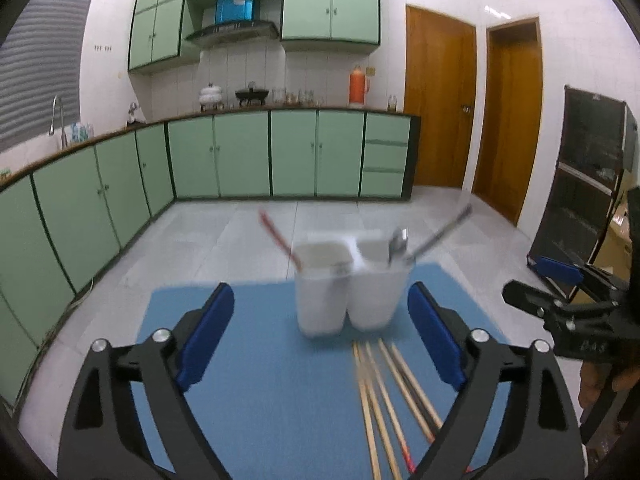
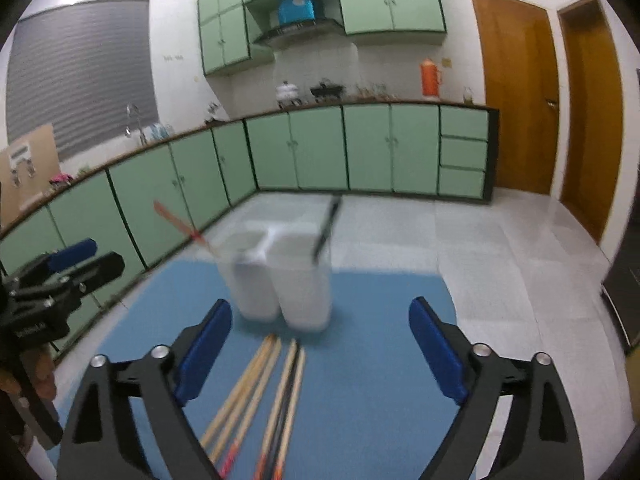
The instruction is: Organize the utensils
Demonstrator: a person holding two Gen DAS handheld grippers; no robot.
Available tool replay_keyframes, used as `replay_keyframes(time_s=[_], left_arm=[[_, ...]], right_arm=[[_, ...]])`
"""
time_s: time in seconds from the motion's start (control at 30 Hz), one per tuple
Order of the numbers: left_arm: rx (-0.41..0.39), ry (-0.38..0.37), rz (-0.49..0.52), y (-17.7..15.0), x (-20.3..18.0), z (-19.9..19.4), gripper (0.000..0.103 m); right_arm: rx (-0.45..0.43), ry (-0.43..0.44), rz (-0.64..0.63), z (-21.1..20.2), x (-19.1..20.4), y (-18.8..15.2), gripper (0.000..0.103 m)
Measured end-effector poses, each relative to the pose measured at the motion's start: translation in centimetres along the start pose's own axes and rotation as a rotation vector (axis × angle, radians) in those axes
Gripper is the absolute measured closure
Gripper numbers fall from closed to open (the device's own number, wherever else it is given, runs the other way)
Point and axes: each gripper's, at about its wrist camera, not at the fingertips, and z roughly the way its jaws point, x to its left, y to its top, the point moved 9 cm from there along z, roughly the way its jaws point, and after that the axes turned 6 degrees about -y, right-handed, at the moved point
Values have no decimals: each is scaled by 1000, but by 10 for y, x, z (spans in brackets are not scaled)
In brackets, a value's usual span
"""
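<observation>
A white two-compartment utensil holder point(image 1: 348, 284) stands at the far edge of a blue mat point(image 1: 248, 384). A red-tipped chopstick point(image 1: 280, 240) leans out of its left cup; a dark chopstick point(image 1: 440, 236) and a metal spoon point(image 1: 398, 246) stand in the right cup. Several wooden chopsticks point(image 1: 384, 396) lie loose on the mat in front of it. My left gripper point(image 1: 320, 344) is open and empty above the mat. In the right wrist view my right gripper point(image 2: 320, 348) is open and empty over the loose chopsticks point(image 2: 260, 392), with the holder point(image 2: 284, 280) just beyond.
The mat point(image 2: 360, 360) lies on a white table. The right gripper shows at the right edge of the left wrist view point(image 1: 560, 300); the left gripper shows at the left of the right wrist view point(image 2: 60, 276). Green kitchen cabinets point(image 1: 240, 152) are far behind.
</observation>
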Motion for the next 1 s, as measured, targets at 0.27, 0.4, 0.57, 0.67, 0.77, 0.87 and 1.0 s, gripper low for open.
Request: replay_keyframes(time_s=[0.27, 0.4, 0.57, 0.67, 0.77, 0.87, 1.0], left_arm=[[172, 10, 2, -92, -1, 2, 16], [243, 1, -6, -130, -2, -3, 16], [315, -16, -21, -161, -8, -4, 23], [341, -24, -23, -172, -13, -4, 26], [358, -30, -16, -184, -19, -6, 29], [376, -36, -9, -192, -24, -3, 32], [392, -41, -7, -199, -30, 1, 34]], right_arm=[[153, -12, 13, -9, 4, -91, 13], [213, -6, 0, -15, 7, -121, 22], [283, 24, -23, -20, 18, -150, 48], [331, 46, -54, -20, 26, -164, 63], [364, 53, -83, -22, 31, -177, 73], [390, 62, -85, -21, 33, -189, 77], [406, 76, -86, -19, 37, -195, 78]])
